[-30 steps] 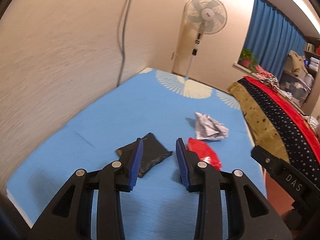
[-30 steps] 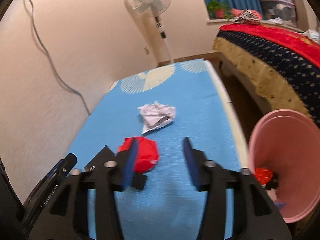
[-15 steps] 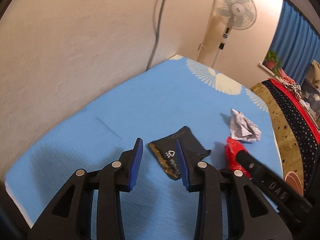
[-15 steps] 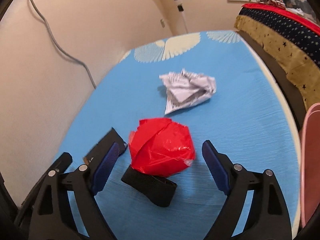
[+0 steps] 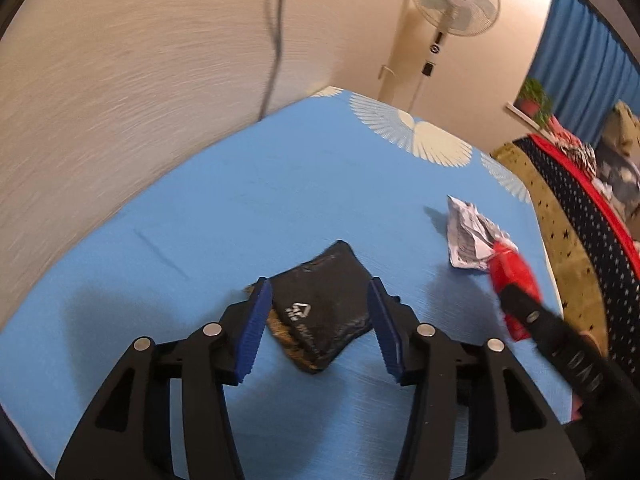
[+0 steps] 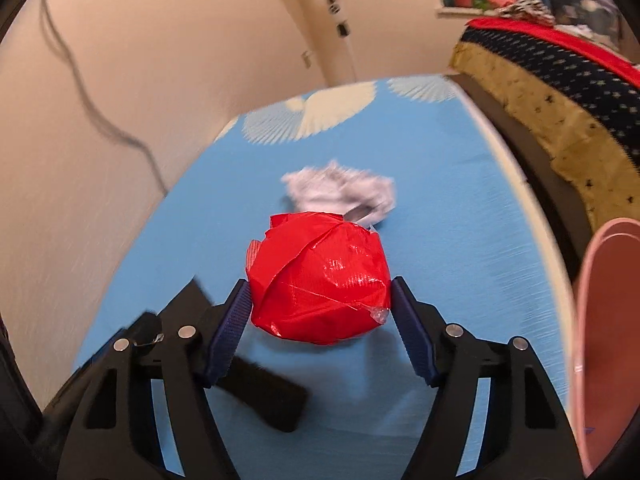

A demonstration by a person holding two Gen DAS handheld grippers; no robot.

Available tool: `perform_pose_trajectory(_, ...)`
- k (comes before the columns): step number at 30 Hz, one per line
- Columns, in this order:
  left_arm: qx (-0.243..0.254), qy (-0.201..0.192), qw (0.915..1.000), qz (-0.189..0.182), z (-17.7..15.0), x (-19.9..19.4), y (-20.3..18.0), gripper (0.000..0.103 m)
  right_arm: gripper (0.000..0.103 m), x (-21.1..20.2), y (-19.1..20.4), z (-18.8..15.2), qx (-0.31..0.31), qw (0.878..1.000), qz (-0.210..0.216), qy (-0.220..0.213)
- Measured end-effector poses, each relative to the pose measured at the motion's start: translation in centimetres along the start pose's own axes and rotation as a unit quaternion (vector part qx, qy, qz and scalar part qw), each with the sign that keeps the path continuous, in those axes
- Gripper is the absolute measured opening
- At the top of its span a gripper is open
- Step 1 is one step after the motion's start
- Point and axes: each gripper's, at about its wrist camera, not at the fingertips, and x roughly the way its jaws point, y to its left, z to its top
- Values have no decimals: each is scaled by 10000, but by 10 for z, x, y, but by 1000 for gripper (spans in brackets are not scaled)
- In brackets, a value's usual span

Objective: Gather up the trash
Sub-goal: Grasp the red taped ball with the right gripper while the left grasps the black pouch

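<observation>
The right gripper (image 6: 318, 312) pinches the red ball (image 6: 318, 280) at its sides — it could squirt out — while the left gripper (image 5: 316, 330), fingers open, straddles the black wrapper (image 5: 320, 316).

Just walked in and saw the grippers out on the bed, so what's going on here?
Someone is clearing trash off the blue mat with two handheld grippers. The right gripper has its pads against both sides of a red wrapper ball. The left gripper is open around a black packet lying flat. Crumpled white paper waits untouched, and a pink bin stands at the right.
</observation>
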Motion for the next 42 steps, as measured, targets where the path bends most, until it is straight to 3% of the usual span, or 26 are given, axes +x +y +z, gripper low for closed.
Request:
perform_pose_trajectory(4,253,89,9996,-121,0,5,-13,49,70,-4,-20,4,301,9993,-170,-121)
perform_pose_trajectory(6,506,218,9985,20,-1,12,-21,51,70,-5,-27,5,362,9991,-190,-125)
perform_pose_trajectory(8,759,456,9959,200,-3,23,-28,64,70,-7,-29,5,338,9991,-209,-146)
perform_pose_trajectory(10,971,451,9937,325,-2,25,-34,72,70,-8,-29,4,291,9992,-199,-162)
perform_pose_trajectory(13,1179,649,9896,507,-4,32,-39,74,70,-10,-31,5,291,9993,-188,-172)
perform_pose_trajectory(15,1153,685,9894,553,-3,34,-38,71,70,-12,-32,4,276,9993,-189,-164)
perform_pose_trajectory(18,1088,596,9903,627,0,32,-32,40,70,-16,-32,5,260,9993,-198,-186)
perform_pose_trajectory(20,946,565,9928,472,1,29,-25,13,70,-20,-31,6,250,9992,-203,-219)
perform_pose_trajectory(22,795,570,9945,375,1,27,-20,1,70,-25,-30,7,239,9992,-190,-242)
perform_pose_trajectory(31,477,49,9988,-137,5,-7,-15,0,70,-58,-25,7,78,9988,-198,-435)
perform_pose_trajectory(36,495,-391,9954,-727,6,-37,-23,0,70,-80,-29,5,83,9981,-263,-548)
perform_pose_trajectory(42,486,-524,9914,-1099,4,-57,-27,0,70,-108,-33,2,58,9970,-342,-693)
